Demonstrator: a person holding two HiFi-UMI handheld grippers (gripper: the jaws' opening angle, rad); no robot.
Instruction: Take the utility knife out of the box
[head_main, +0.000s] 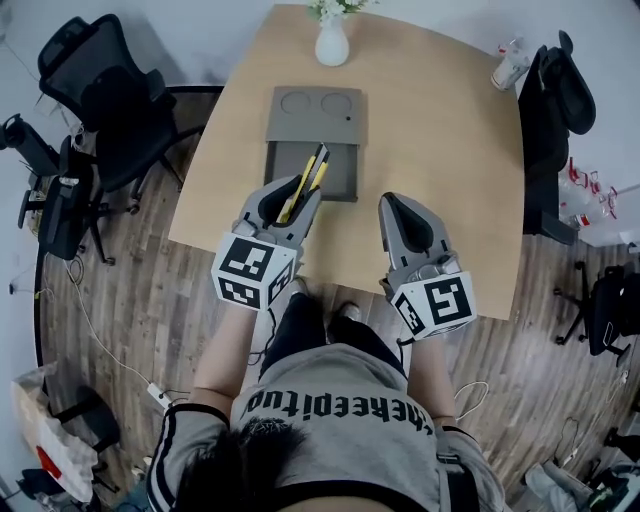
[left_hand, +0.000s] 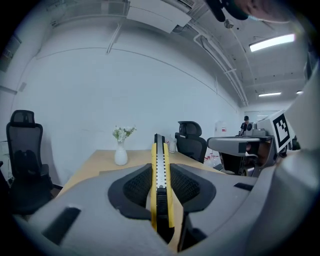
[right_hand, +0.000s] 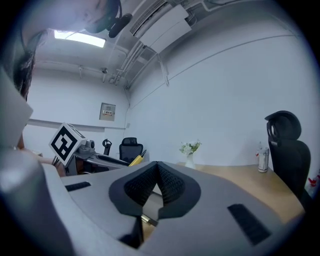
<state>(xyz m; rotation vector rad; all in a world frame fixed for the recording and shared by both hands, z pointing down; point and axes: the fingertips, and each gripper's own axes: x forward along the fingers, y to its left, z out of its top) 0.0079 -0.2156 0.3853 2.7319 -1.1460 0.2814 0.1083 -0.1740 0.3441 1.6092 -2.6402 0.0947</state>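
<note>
The left gripper pinches the utility knife between its ribbed black pads. The slim yellow-and-black handle sits edge-on, a notched metal strip along its back, over the near edge of the box, a shallow grey rectangular tray whose flat lid has two round recesses. Right of the box, the right gripper has its jaws pressed together at the tips, empty

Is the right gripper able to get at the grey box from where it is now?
Probably yes. The right gripper is shut and empty, with only bare table between it and the box. The left gripper, holding the utility knife, hangs over the box's near left edge, so approach from the right.
</note>
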